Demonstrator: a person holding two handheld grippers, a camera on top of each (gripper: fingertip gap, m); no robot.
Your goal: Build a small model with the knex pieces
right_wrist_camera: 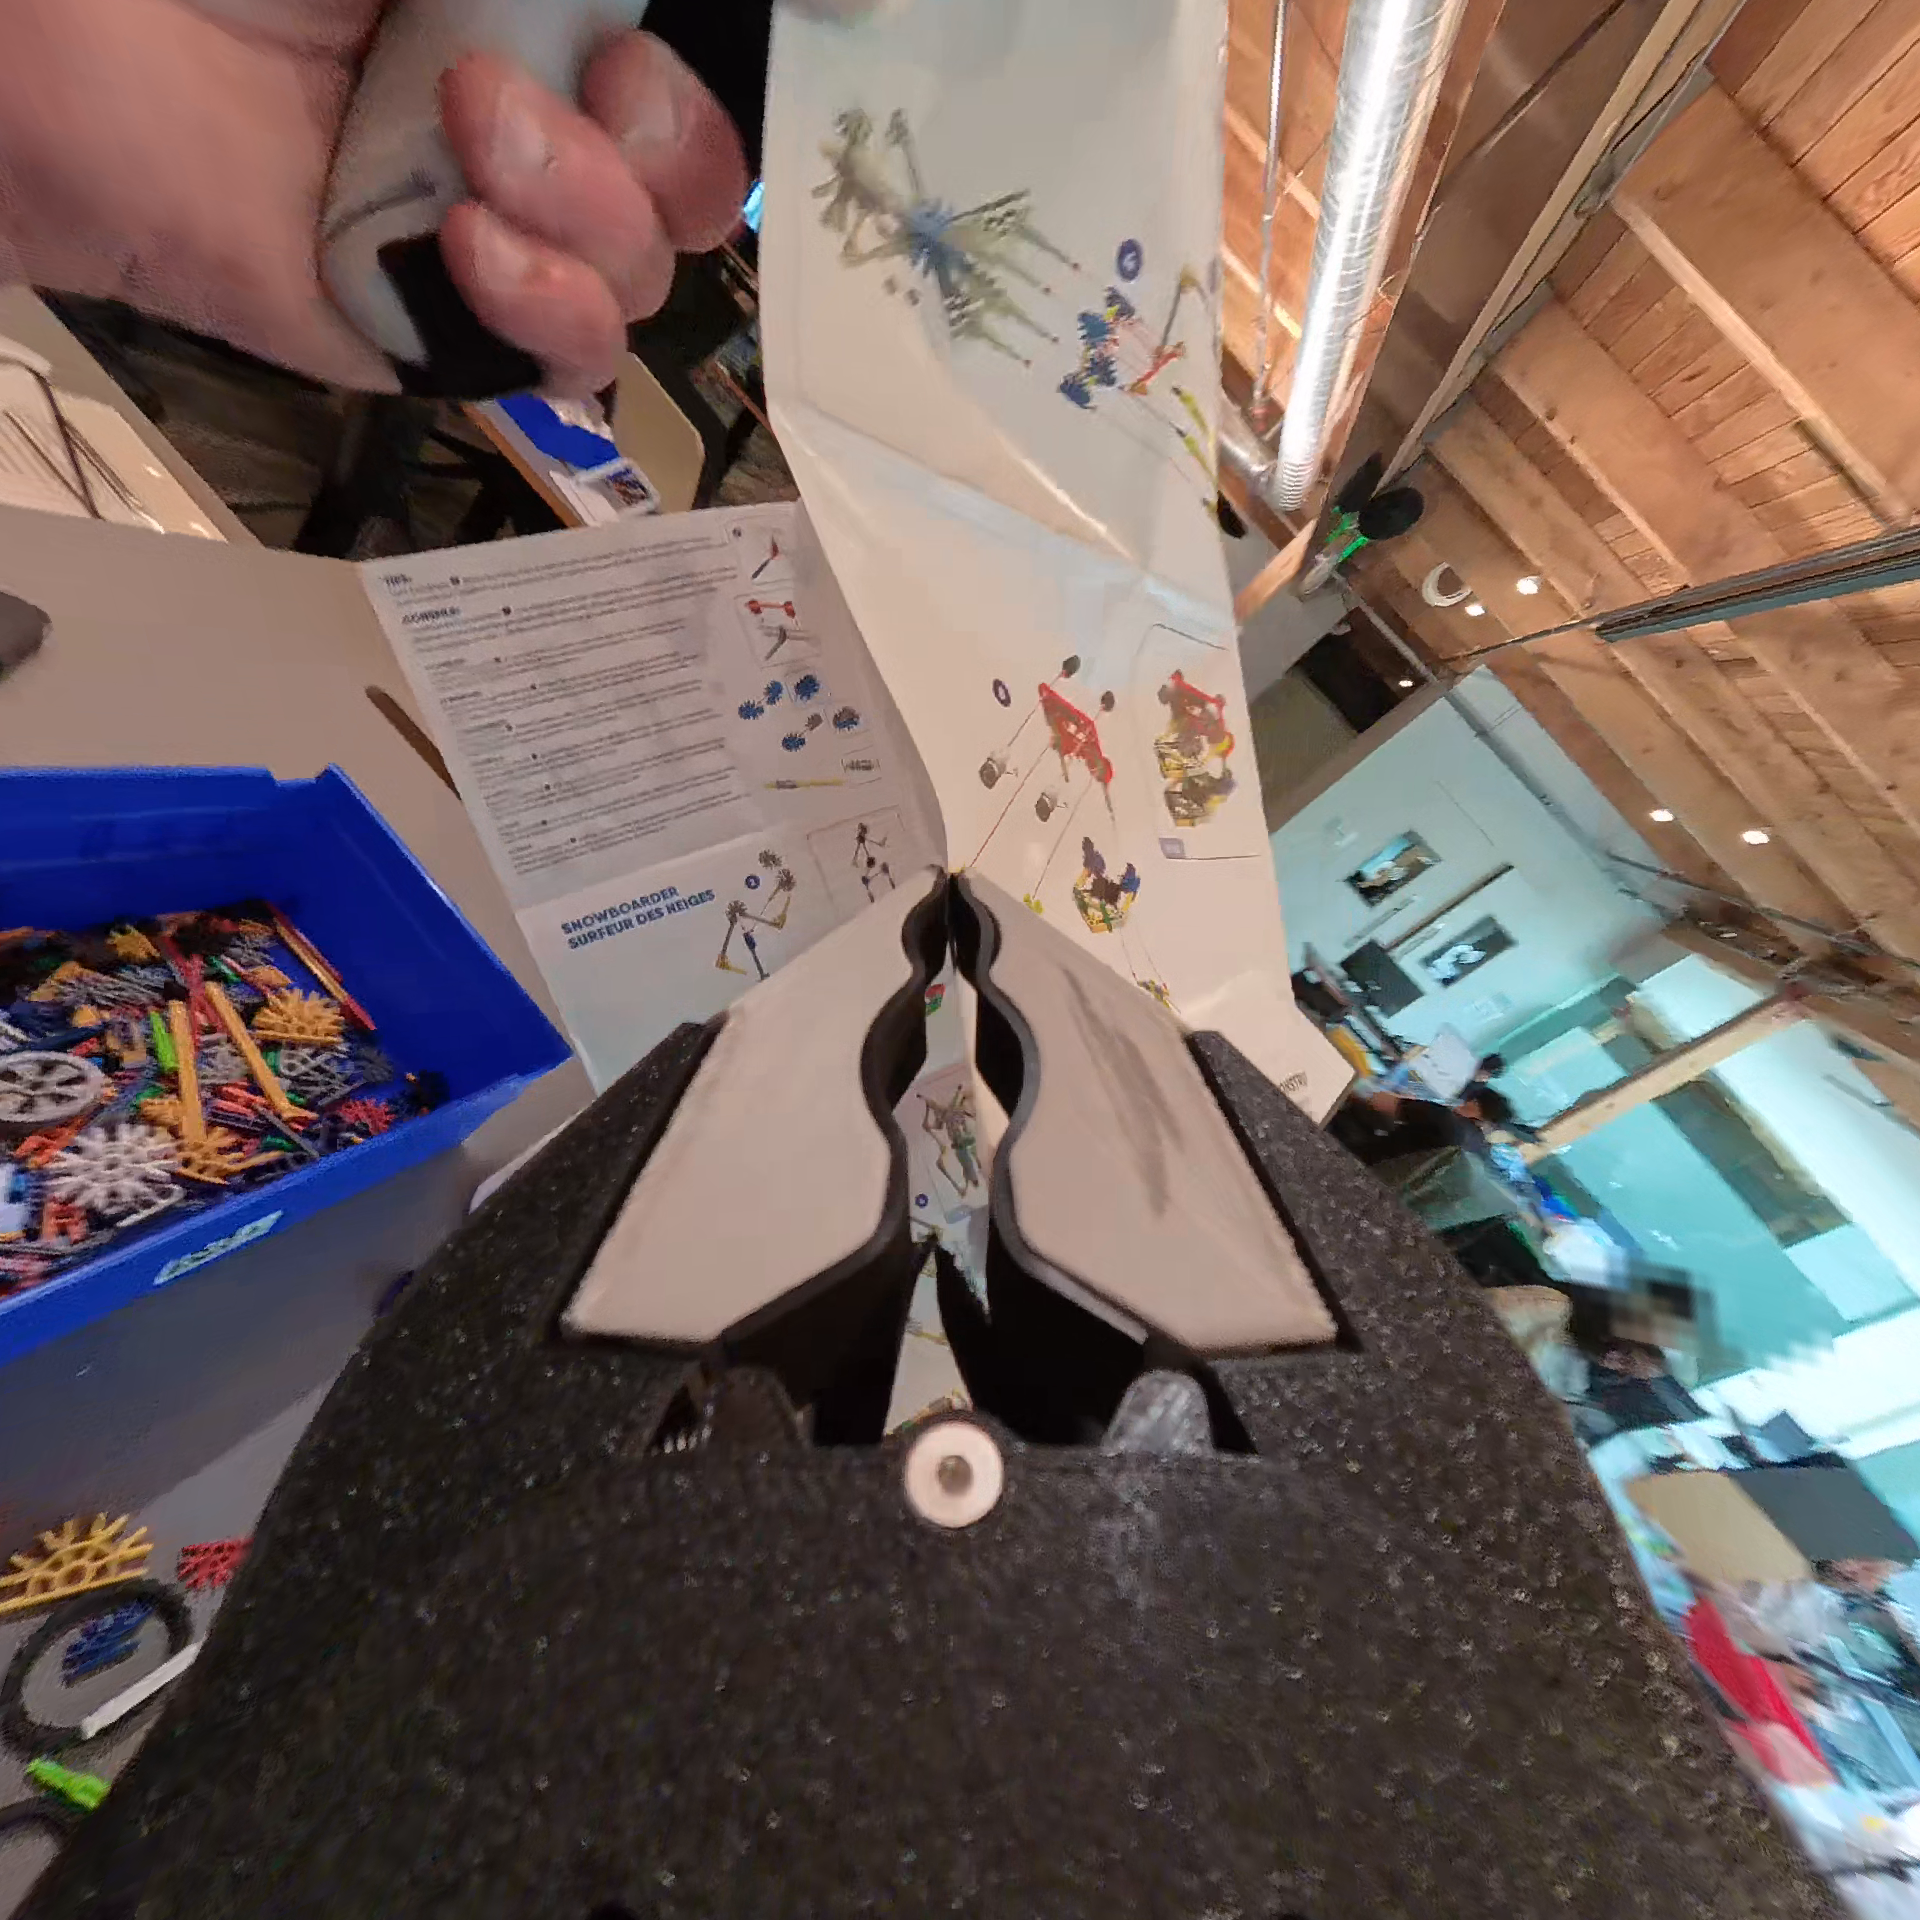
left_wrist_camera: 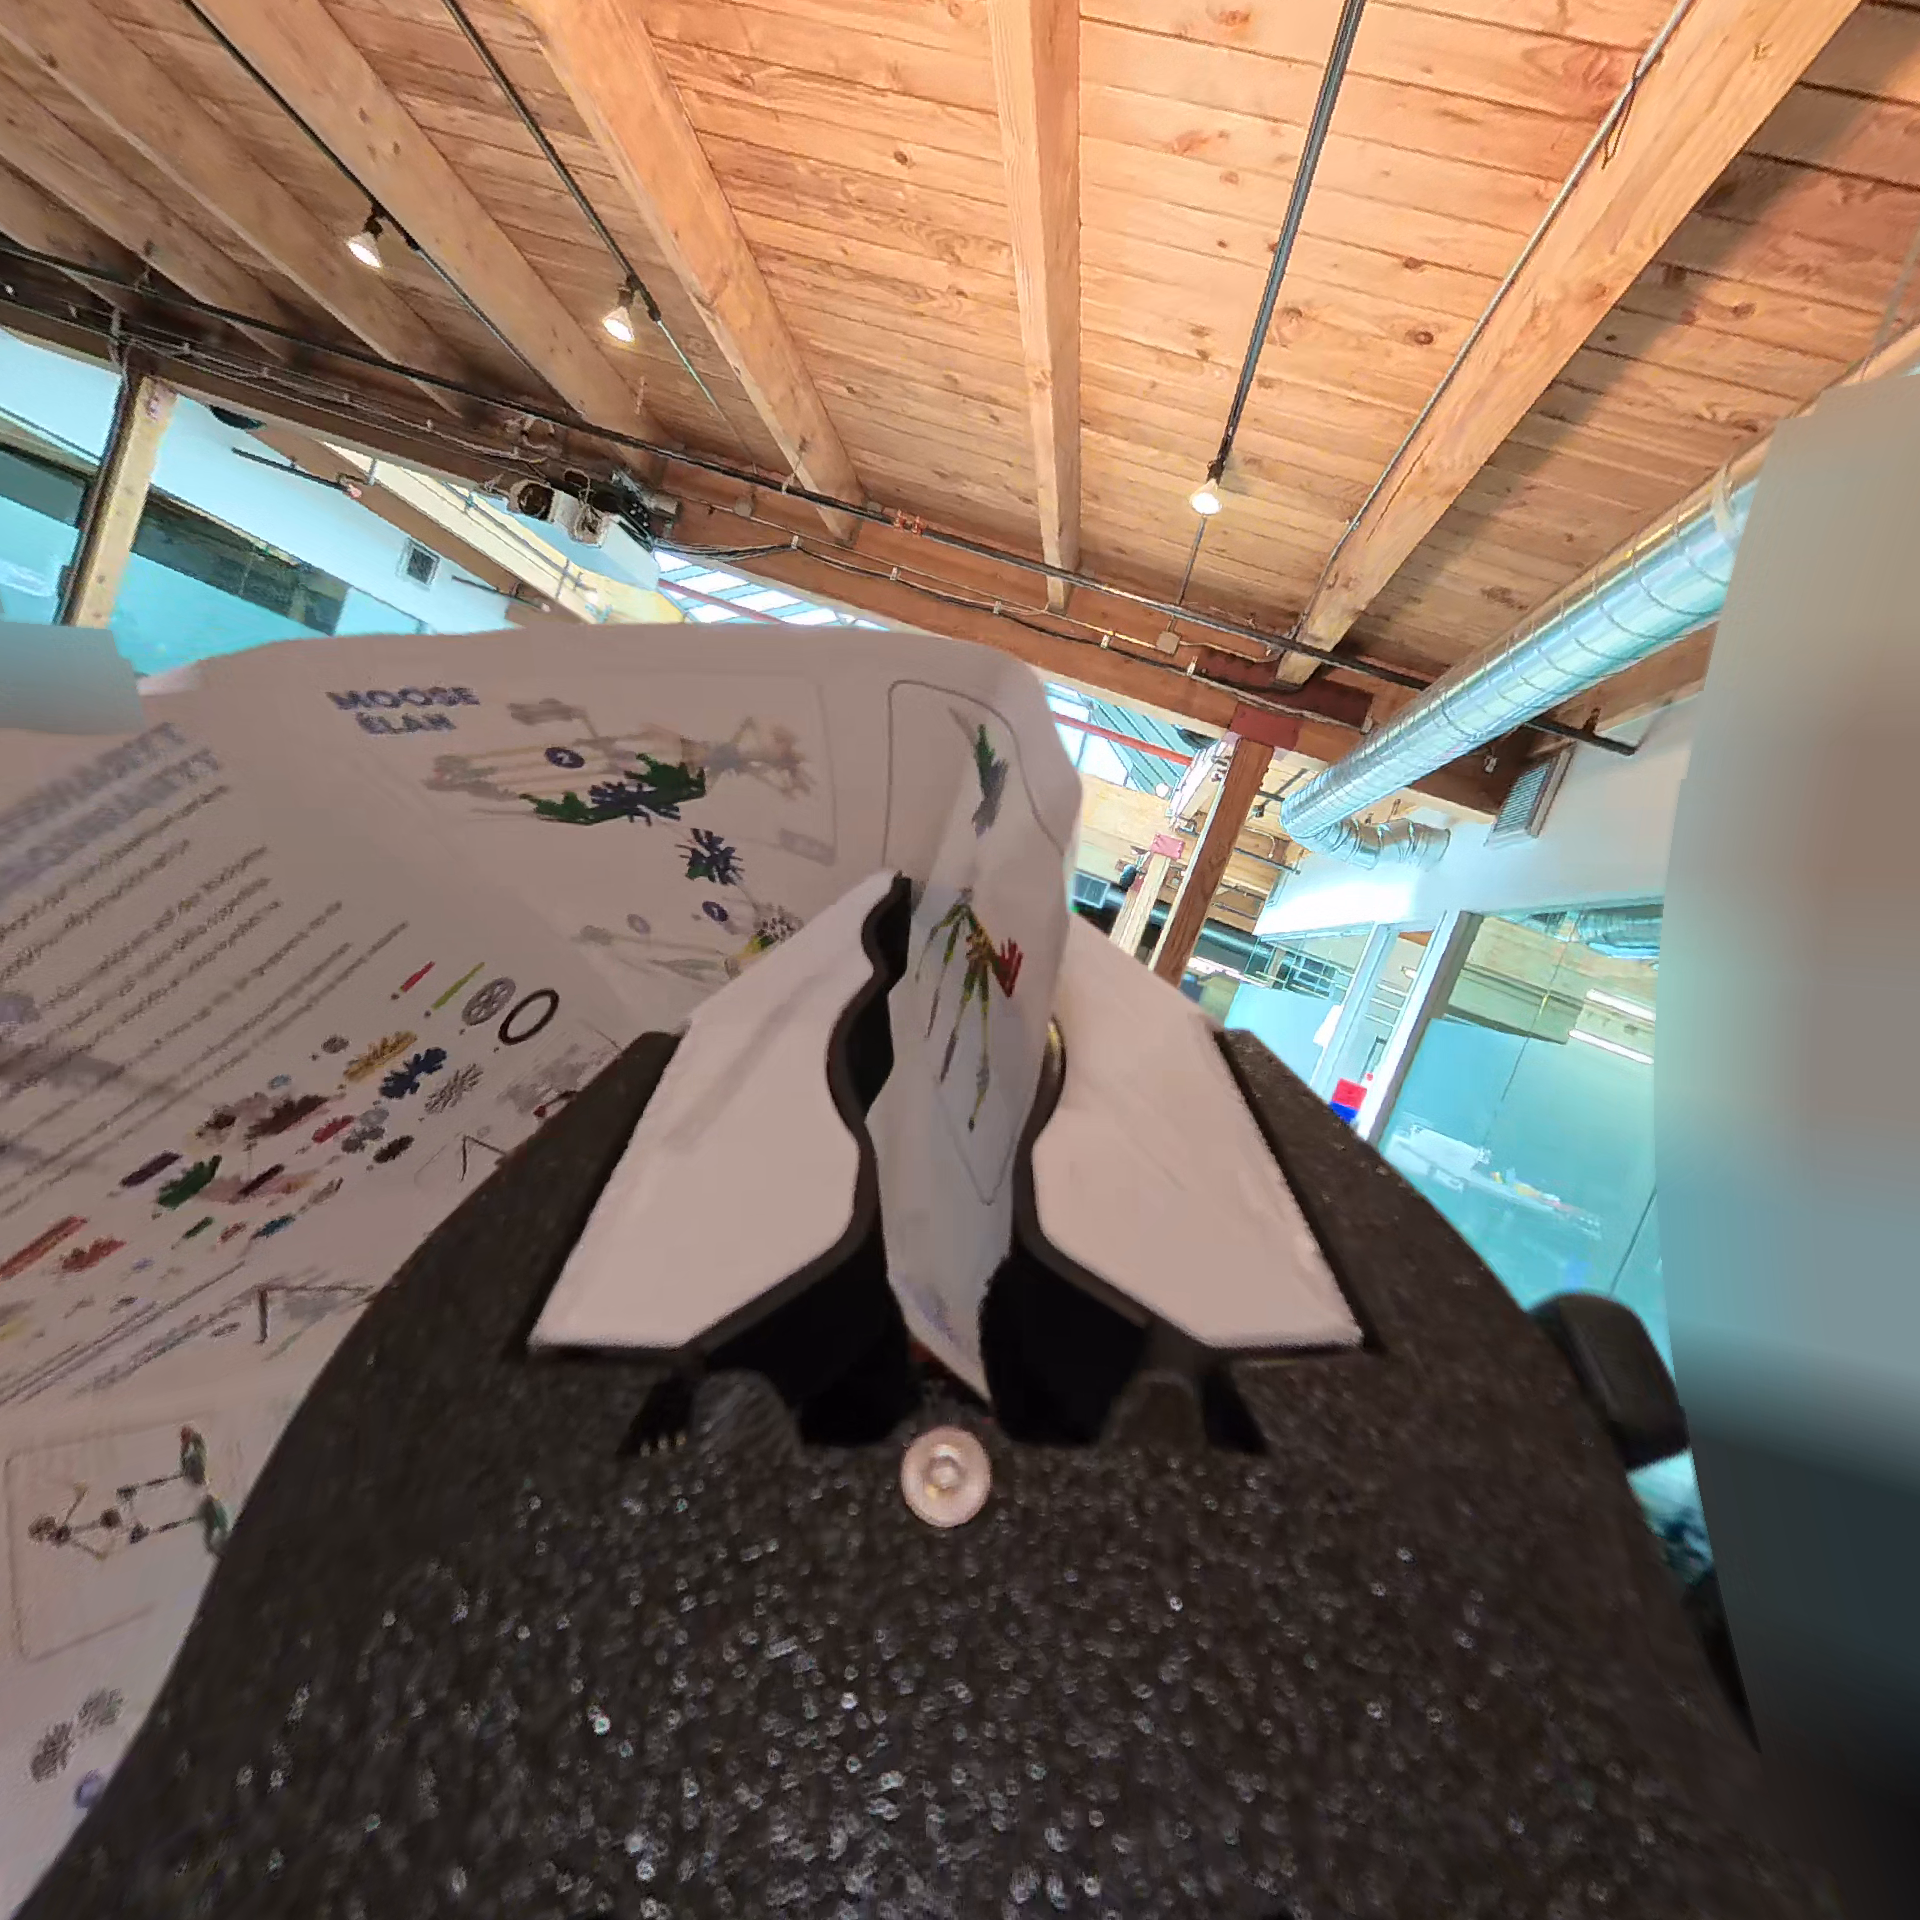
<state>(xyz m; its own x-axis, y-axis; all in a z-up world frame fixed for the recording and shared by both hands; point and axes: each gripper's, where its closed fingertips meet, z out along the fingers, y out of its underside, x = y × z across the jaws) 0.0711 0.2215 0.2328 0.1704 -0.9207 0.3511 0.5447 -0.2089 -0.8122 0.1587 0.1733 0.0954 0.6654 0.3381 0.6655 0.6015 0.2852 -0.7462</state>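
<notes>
A white printed instruction sheet [left_wrist_camera: 468,883] with coloured drawings of toy models hangs in the air in front of both grippers. My left gripper [left_wrist_camera: 977,925] points up towards the ceiling. Its fingers [left_wrist_camera: 790,1039] stand a little apart, and a folded corner of the sheet stands between them, lying against the right finger. My right gripper [right_wrist_camera: 951,883] is shut on the sheet [right_wrist_camera: 1039,468], its fingertips pinching a crease where the folds meet. A hand [right_wrist_camera: 312,156] at the upper left of the right wrist view holds the other gripper's handle.
A blue bin [right_wrist_camera: 343,862] full of coloured construction-toy pieces stands on the pale table at the left. Loose pieces [right_wrist_camera: 73,1558] and a black tyre [right_wrist_camera: 62,1662] lie beside it. A wooden ceiling and a silver duct [left_wrist_camera: 1538,644] are overhead. The tips of one gripper are about 15 centimetres away from the tips of the other.
</notes>
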